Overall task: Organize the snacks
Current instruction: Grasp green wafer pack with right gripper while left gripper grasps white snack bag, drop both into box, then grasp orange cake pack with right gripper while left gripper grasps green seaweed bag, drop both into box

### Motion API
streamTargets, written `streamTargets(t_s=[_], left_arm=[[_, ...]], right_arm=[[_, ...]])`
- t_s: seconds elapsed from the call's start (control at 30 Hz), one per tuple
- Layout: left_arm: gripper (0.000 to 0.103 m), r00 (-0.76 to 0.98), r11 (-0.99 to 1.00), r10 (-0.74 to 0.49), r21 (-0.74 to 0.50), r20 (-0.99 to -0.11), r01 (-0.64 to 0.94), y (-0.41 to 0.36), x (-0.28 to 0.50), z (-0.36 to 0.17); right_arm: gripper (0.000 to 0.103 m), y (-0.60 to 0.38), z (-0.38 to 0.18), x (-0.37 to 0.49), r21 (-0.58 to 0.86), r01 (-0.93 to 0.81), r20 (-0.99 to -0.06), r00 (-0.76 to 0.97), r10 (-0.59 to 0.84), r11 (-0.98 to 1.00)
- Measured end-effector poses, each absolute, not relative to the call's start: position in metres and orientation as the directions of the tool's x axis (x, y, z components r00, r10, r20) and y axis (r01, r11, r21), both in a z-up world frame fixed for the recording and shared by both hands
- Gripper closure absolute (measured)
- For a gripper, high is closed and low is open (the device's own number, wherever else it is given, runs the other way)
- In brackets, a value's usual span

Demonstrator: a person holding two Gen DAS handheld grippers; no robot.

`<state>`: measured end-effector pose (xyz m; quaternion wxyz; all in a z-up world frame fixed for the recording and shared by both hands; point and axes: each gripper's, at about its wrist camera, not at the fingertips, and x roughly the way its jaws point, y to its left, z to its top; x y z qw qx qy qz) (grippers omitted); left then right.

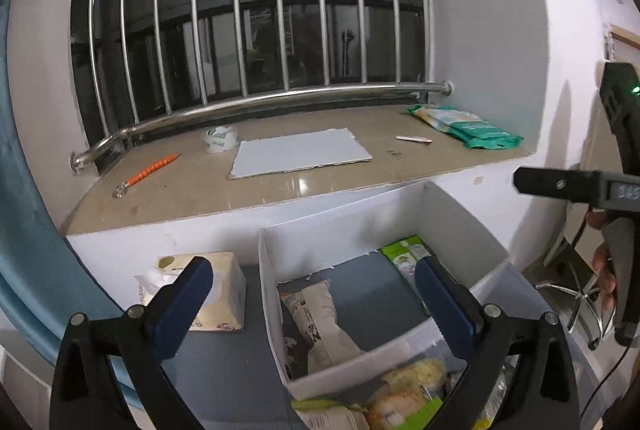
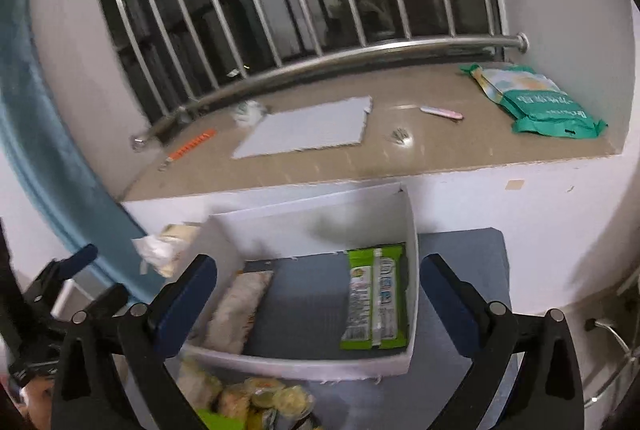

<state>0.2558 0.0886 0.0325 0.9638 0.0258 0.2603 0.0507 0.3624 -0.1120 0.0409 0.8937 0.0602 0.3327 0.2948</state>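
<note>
We are looking across a broad stone windowsill [image 2: 360, 158] under a barred window, and below it sits our white box [image 2: 412, 230] on a grey table [image 2: 472, 270], the largest of the things that matter here. Judging by what lies inside, the sorting is partly done: a green snack packet [image 2: 374, 300] rests flat against the box's right wall and a pale wrapped snack [image 2: 240, 308] lies along its left side, with bare floor between them. What is left, as far as we can tell, is the heap of loose snacks [image 2: 264, 398] just in front of the box's near wall, round yellow-green packs and wrappers in what seems a clear tub. A tissue box [image 1: 208, 290] stands just left of the white box. Both our grippers hover above the near edge, pointing forward and slightly down. The left gripper [image 1: 312, 294] has its jaws spread wide, holding nothing; the right gripper [image 2: 318, 294] is likewise parted and empty, straddling the box.
</note>
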Motion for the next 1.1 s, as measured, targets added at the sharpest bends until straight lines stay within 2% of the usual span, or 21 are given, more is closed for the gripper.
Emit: streamTargets(t_s=[0.13, 0.23, 0.37, 0.5, 0.63, 0.7, 0.77, 0.9, 1.1], left_arm=[[0.000, 0.873, 0.994, 0.108, 0.082, -0.475, -0.078, 0.077, 0.223, 0.040], [0.000, 0.880, 0.997, 0.074, 0.054, -0.469, -0.055, 0.069, 0.194, 0.042], [0.000, 0.896, 1.000, 0.029, 0.005, -0.443, -0.030, 0.059, 0.147, 0.039], [0.000, 0.893, 0.995, -0.033, -0.094, -0.449, -0.011, 0.055, 0.102, 0.027], [0.000, 0.884, 0.994, -0.017, -0.107, -0.467, -0.037, 0.050, 0.055, 0.006], [0.000, 0.881, 0.987, -0.030, -0.152, -0.472, -0.048, 0.053, 0.035, -0.008], [0.000, 0.872, 0.977, -0.047, -0.204, -0.487, -0.061, 0.057, 0.019, -0.021], [0.000, 0.861, 0.973, -0.031, -0.214, -0.508, -0.092, 0.057, 0.007, -0.031], [0.000, 0.863, 0.979, -0.059, -0.198, -0.501, -0.047, 0.044, 0.004, -0.028]], right_arm=[[0.000, -0.135, 0.062, 0.313, 0.282, -0.560, -0.466, 0.630, 0.621, 0.779], [0.000, -0.152, 0.067, 0.279, 0.263, -0.582, -0.476, 0.615, 0.629, 0.769], [0.000, -0.183, 0.062, 0.223, 0.273, -0.596, -0.437, 0.622, 0.649, 0.755], [0.000, -0.211, 0.040, 0.174, 0.248, -0.582, -0.433, 0.649, 0.626, 0.775], [0.000, -0.241, 0.001, 0.130, 0.279, -0.499, -0.485, 0.664, 0.569, 0.820], [0.000, -0.251, -0.018, 0.113, 0.295, -0.482, -0.504, 0.655, 0.563, 0.825], [0.000, -0.257, -0.038, 0.097, 0.250, -0.447, -0.547, 0.667, 0.506, 0.859], [0.000, -0.254, -0.062, 0.095, 0.123, -0.453, -0.634, 0.649, 0.421, 0.883], [0.000, -0.245, -0.078, 0.122, 0.068, -0.509, -0.670, 0.614, 0.418, 0.858]])
